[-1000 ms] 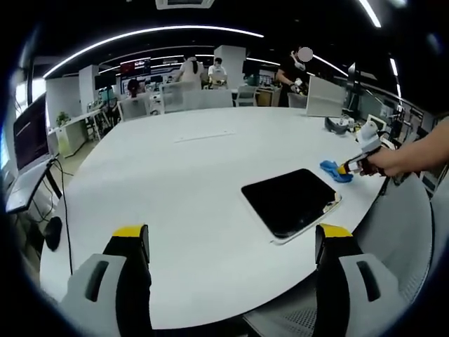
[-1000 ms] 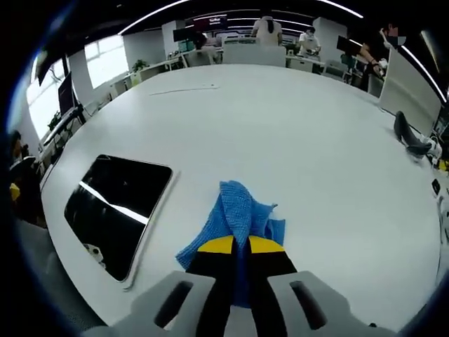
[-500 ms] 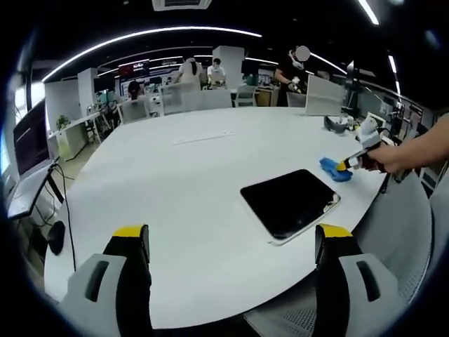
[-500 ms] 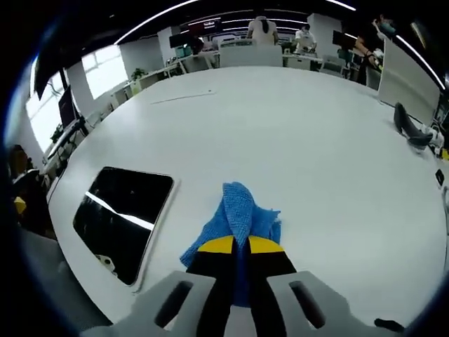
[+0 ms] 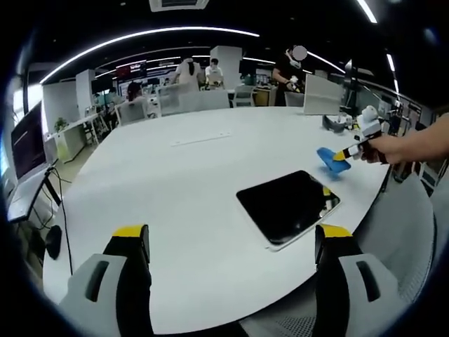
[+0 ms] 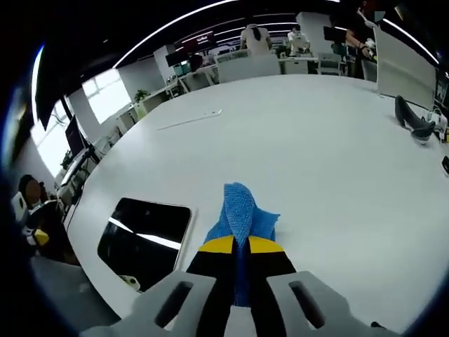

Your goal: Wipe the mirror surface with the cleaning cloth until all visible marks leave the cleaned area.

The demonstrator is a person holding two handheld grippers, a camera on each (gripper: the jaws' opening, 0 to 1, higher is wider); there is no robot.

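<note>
A dark rectangular mirror (image 5: 287, 206) lies flat near the white table's right front edge; it also appears at lower left (image 6: 146, 239) in the right gripper view. My right gripper (image 6: 236, 244) is shut on a blue cleaning cloth (image 6: 243, 213), which hangs lifted off the table. In the left gripper view that cloth (image 5: 332, 160) is held just beyond the mirror's far right corner by the right gripper (image 5: 342, 153) in a person's hand. My left gripper (image 5: 231, 235) stands open over the table's near edge, holding nothing, well short of the mirror.
A large round white table (image 5: 182, 182) carries the work. A dark object (image 6: 412, 133) lies at its far right and a thin strip (image 5: 205, 137) lies mid-table. Office desks, screens and people stand beyond. A grey chair (image 5: 407, 232) sits at the right.
The right gripper has lifted the blue cloth off the table and raised it slightly. The left gripper has stayed still and open.
</note>
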